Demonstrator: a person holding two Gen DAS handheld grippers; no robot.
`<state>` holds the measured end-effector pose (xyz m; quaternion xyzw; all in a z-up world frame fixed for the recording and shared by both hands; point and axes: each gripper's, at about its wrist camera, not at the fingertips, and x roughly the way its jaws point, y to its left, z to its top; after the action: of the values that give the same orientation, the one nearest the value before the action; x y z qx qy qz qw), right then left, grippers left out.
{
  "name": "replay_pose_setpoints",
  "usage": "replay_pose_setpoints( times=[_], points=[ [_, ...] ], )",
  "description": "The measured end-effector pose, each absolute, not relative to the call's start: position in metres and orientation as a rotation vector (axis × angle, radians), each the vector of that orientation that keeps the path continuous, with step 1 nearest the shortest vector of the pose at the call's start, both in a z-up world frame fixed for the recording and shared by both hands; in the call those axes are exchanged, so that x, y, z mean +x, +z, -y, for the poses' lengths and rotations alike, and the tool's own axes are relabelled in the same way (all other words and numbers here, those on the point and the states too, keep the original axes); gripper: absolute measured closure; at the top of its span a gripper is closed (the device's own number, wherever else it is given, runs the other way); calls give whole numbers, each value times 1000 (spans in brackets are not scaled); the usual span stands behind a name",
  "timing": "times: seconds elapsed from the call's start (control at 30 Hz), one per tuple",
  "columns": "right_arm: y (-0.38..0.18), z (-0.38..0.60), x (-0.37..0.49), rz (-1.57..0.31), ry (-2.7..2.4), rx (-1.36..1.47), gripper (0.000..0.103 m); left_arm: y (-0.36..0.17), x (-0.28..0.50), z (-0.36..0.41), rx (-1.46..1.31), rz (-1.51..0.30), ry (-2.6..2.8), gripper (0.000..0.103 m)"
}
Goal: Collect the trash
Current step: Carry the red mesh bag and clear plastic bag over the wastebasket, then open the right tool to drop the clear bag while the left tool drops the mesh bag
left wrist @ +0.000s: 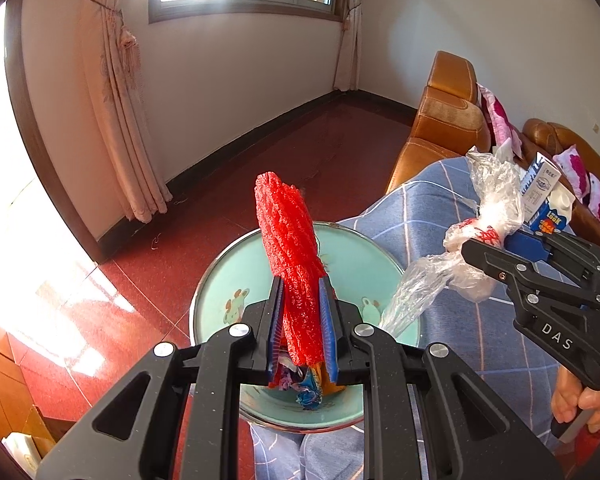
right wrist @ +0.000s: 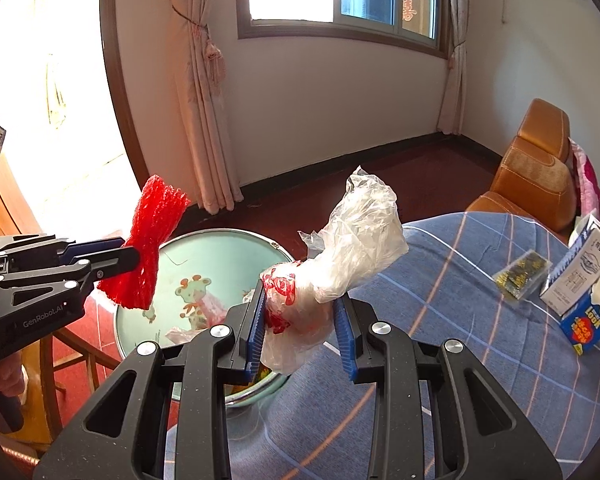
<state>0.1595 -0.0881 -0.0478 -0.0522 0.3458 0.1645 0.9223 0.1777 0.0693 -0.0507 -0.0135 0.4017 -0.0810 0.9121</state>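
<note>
Left tool (left wrist: 300,320) clenched on a red foam net sleeve (left wrist: 290,248), soft and ribbed, poised above the mint enamel basin (left wrist: 220,276), likely for dropping in. Right tool (right wrist: 302,328) clamped around a crinkled clear plastic bag (right wrist: 340,256), beside the basin. Beyond, milk carton (right wrist: 580,276) and wrapper (right wrist: 520,276) on the blue checked surface (right wrist: 460,320).

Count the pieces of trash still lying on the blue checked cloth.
2: a milk carton near the cloth's far right edge, and a small dark-and-yellow wrapper just left of it. More could be hidden behind the tongs.
</note>
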Motion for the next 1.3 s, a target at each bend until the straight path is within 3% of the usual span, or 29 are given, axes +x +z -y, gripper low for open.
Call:
replay_pose_setpoints(
  times=[1.03, 1.2, 1.3],
  points=[
    [-107, 21, 202, -884, 447, -225, 69, -111, 207, -84, -65, -979, -145, 86],
    [-110, 21, 205, -898, 461, -215, 61, -116, 208, -85, -57, -991, -133, 86],
    [-109, 23, 205, -889, 468, -181, 45, -117, 209, -86, -68, -1000, -118, 85]
  ],
)
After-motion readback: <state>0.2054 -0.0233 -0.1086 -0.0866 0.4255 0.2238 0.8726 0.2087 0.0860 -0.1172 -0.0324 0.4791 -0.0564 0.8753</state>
